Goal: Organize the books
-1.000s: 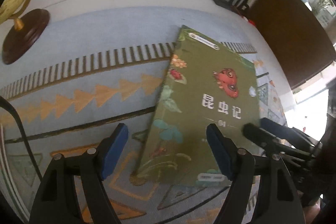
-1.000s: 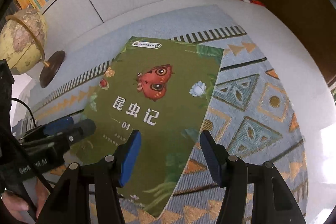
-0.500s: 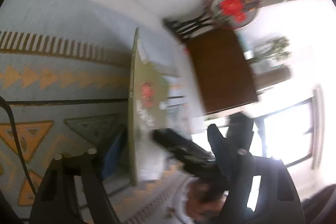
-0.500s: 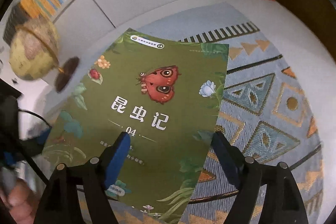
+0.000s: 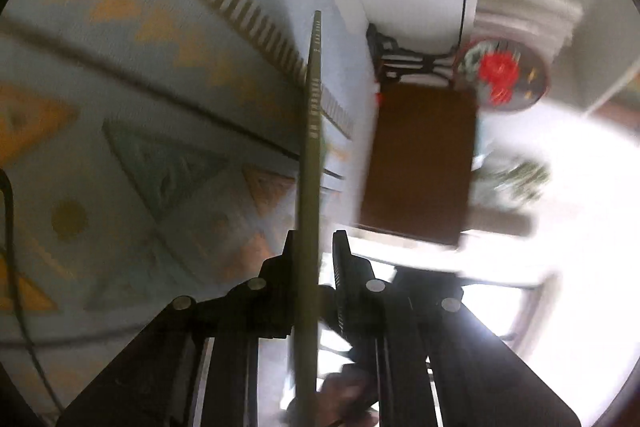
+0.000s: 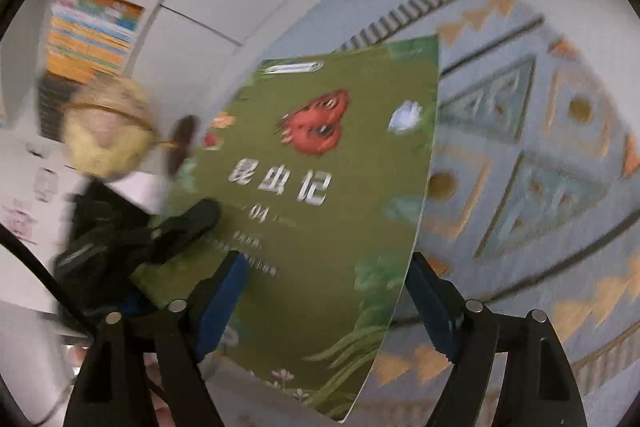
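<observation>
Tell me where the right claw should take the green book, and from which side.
Judging by its pose, take the free long edge of the green book, coming from the rug side. The left claw already pinches the opposite edge, so the cover stands tilted off the rug. The right claw is open; its pads should close across the thin cover, not its width.

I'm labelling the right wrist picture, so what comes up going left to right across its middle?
Globe → left gripper, clamped on the near left corner of the green book → white flower on the cover → patterned rug.
</observation>
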Available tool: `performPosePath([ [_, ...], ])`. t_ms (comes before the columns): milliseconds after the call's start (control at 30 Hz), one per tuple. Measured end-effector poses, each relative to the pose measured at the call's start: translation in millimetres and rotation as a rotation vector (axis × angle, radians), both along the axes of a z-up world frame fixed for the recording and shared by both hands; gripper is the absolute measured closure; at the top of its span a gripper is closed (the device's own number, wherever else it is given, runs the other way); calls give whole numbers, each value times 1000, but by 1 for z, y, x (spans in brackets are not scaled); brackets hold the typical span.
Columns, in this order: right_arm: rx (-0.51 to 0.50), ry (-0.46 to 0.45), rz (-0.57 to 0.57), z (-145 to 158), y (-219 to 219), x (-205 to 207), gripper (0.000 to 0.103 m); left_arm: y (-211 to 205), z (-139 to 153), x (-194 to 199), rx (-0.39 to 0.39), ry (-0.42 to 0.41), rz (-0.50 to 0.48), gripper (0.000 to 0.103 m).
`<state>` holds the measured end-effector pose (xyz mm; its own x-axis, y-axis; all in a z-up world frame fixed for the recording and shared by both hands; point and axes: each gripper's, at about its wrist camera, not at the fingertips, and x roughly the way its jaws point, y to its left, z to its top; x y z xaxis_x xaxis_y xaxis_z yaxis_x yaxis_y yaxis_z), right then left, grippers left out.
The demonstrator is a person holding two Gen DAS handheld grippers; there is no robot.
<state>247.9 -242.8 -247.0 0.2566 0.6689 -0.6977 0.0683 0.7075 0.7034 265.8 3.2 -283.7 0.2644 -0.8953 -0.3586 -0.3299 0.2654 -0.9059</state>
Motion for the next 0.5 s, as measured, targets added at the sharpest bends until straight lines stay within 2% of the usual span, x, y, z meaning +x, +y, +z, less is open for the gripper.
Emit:
performPosePath([
  [67, 92, 31, -31, -6, -9, -6, 19, 2, -5, -5, -103, 45, 21, 92],
  [100, 174, 54, -68, -12, -16, -10, 19, 2, -4, -8, -122, 51, 22, 92],
  [200, 294, 85, -155, -26, -31, -8, 19, -4, 0, -11, -137, 53, -7, 92],
  [233, 317, 80, -178, -29, -34, -3, 28, -6, 1, -13, -121, 53, -19, 92],
  [267, 326, 58, -187, -30, -35, 4, 36, -8, 2, -14, -92, 54, -32, 92],
  [300, 320, 48, -186, -29, -35, 10, 52, -9, 3, -15, -70, 54, -43, 92],
  [400, 236, 15, -155, -27, -29, 26, 77, -7, 8, -15, 54, 44, -85, 92],
  [500, 36, -80, -72, -6, -12, 24, 79, -12, 28, -16, 318, -45, -172, 89],
])
